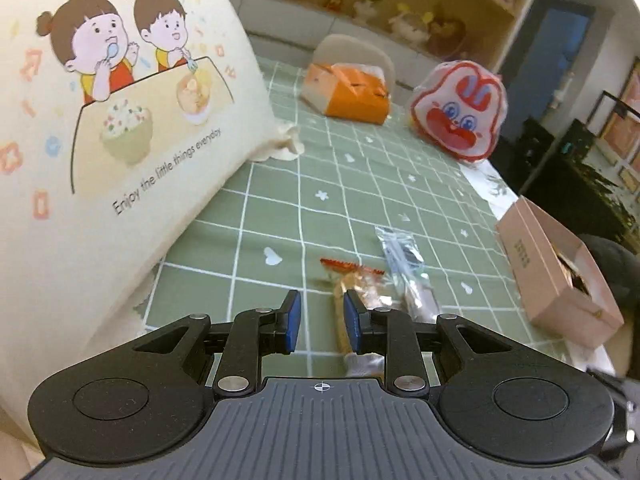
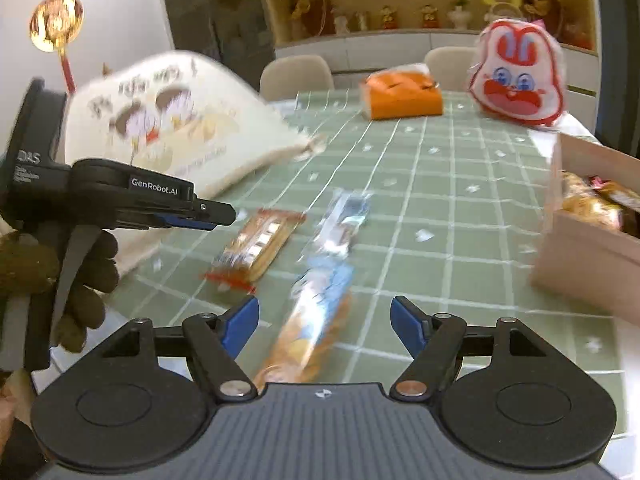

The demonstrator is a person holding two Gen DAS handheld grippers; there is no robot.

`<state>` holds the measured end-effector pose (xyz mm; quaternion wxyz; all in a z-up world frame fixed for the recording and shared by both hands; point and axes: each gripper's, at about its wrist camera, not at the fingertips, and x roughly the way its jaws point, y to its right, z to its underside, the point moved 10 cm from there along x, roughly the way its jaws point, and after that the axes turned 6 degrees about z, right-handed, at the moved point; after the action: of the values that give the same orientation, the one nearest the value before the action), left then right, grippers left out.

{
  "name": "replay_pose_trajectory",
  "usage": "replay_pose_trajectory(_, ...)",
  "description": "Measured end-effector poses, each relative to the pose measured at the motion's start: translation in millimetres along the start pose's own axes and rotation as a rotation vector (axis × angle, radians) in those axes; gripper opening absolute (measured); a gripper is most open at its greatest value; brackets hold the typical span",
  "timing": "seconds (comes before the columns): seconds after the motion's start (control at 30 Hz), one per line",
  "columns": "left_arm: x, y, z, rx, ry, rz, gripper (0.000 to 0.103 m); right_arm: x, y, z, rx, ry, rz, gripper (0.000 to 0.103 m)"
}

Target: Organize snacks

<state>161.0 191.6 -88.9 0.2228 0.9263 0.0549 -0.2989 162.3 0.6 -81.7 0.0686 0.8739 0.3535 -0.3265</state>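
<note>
With both the right gripper (image 2: 324, 322) and the left gripper (image 1: 320, 320) apart and empty, we reach for the near blue snack (image 2: 316, 312), destined next for the pink box (image 2: 576, 256).

Left hand-held gripper (image 1: 320, 316) narrowly parted, right hand-held gripper (image 2: 325, 326) wide, both tilted downward.

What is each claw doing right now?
Left claw: narrow gap, nothing gripped.
Right claw: open wide over a snack packet, not gripping.
</note>
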Motion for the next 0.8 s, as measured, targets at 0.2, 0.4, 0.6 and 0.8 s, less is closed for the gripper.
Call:
replay_pose_trajectory(0.2, 2, 18, 6, 0.059, 0.056, 0.023, 0.027, 22, 12, -25, 0.04, -0.03, 0.074, 0.073)
replay_pose_trajectory(0.4, 17, 23, 12, 0.144, 0.091, 0.022, 0.031, 61, 27, -54, 0.101, -0.098, 0.078, 0.074)
replay_pose_trajectory(0.6, 17, 21, 14, 0.128, 0.078, 0.038, 0.031, 116, 15, -61, 0.113, -0.195, 0.061, 0.065)
replay_pose_trajectory(0.8, 17, 19, 13, 0.121, 0.06, 0.034, 0.032, 119, -1, -62, -0.031, -0.17, 0.127, 0.044)
